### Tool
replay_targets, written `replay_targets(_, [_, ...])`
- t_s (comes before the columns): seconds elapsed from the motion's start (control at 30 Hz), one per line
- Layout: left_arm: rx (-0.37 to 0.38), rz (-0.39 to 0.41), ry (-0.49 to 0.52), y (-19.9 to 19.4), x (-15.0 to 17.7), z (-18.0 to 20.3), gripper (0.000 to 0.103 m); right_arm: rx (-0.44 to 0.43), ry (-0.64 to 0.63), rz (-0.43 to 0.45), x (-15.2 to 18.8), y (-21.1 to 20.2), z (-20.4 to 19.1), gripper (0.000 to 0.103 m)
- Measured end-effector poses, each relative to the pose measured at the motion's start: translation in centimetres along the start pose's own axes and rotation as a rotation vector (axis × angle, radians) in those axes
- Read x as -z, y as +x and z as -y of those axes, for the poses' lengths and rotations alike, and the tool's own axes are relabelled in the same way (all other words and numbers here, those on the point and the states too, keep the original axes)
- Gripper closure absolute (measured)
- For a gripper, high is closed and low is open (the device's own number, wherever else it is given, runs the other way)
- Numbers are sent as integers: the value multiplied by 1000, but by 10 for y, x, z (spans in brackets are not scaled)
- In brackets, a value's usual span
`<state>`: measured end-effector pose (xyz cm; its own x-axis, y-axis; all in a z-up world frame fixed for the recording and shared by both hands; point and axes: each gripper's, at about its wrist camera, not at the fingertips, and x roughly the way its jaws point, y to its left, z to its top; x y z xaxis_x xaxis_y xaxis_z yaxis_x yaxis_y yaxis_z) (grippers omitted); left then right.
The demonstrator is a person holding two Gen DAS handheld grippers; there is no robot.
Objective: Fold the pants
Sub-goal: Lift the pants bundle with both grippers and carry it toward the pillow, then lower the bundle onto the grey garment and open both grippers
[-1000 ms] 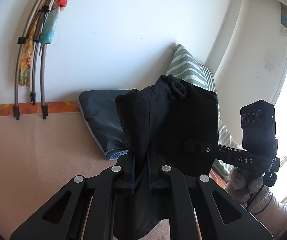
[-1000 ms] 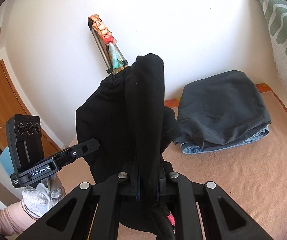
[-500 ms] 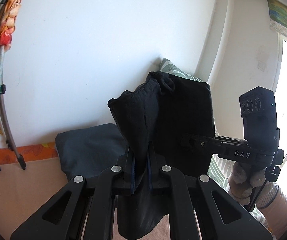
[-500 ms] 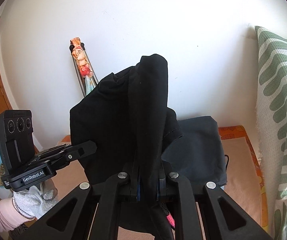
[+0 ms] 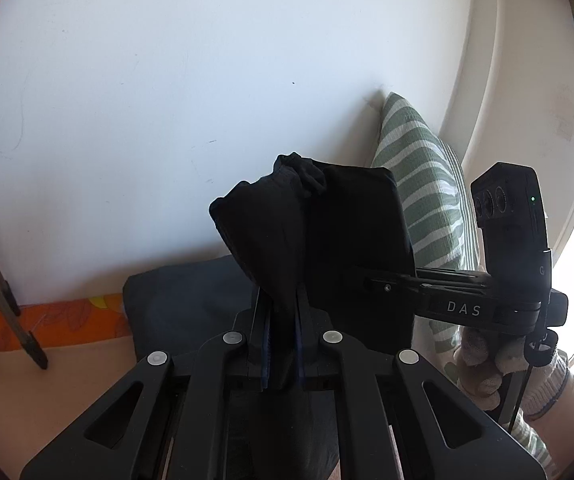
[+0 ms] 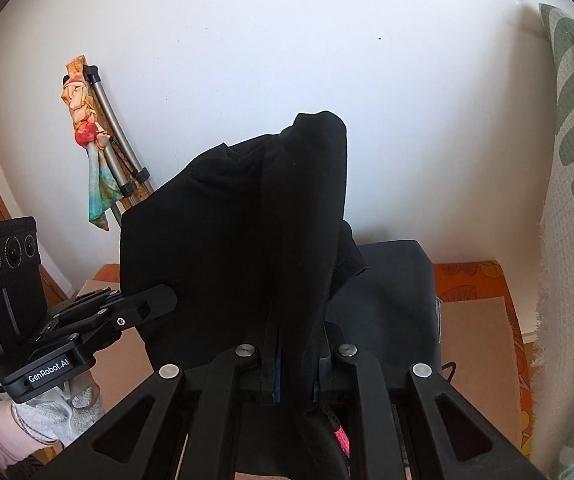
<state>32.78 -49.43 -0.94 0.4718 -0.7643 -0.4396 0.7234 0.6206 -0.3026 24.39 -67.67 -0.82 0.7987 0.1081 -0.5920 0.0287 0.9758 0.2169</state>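
Note:
Black pants [image 5: 327, 240] hang folded in the air, stretched between both grippers. My left gripper [image 5: 281, 312] is shut on one bunched end of the fabric, which sticks up between its fingers. My right gripper [image 6: 295, 336] is shut on the other end of the pants [image 6: 247, 220]. Each gripper shows in the other's view: the right one [image 5: 371, 282] at the right, held by a gloved hand, and the left one [image 6: 159, 300] at the left. The pants hide most of the stack behind them.
A stack of folded dark garments [image 5: 183, 300] [image 6: 395, 300] lies on the peach bed surface [image 5: 47, 392] against the white wall. A green striped pillow [image 5: 427, 192] [image 6: 571, 200] leans at the right. Grey poles with a colourful cloth [image 6: 99, 152] stand at the left.
Both grippers have carried the pants sideways to the right along the wall. The poles have slid to the left edge and the pillow and folded stack now sit closer behind the pants.

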Motion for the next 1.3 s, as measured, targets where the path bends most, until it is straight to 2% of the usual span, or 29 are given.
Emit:
replay_targets(0.3, [-86,-45,-42,40,0,-37,96,53,-31,-42,-11,63,12,94])
replay_targets(0.33, [-101,-57,-37,44,1,-40,95,69,-37,-45,-13,68,11,92])
replay_targets(0.4, [-140,-78,-22,53,2,-42,94,136,-46,-52,-14,76,12,80])
replay_targets(0.43, [-153,-83,-15,54,4,-42,94,178,-42,-45,-15,77,13,67])
replay_targets(0.5, [-177,-84,6,53,6,-40,92,200,-20,-36,-17,77,17,65])
replay_targets(0.57, [-214,-74,22,51,4,-40,84,220,-9,-22,-18,73,20,65])
replay_targets(0.63, [-226,-60,28,48,0,-41,66,232,-10,-12,-18,68,18,65])
replay_targets(0.77, [-228,-52,5,39,-7,-46,64,241,-18,1,-15,57,15,64])
replay_targets(0.87, [-223,-48,9,30,-9,-40,64,234,-10,17,-9,47,8,55])
replay_targets(1.17, [-213,-35,16,-22,-9,-22,63,240,-23,65,9,-1,-29,42])
replay_targets(1.23, [-213,-26,22,-37,-8,-16,54,252,-30,89,14,-16,-40,37])
replay_targets(1.3, [-201,-18,25,-52,-7,-10,51,253,-32,107,21,-34,-50,32])
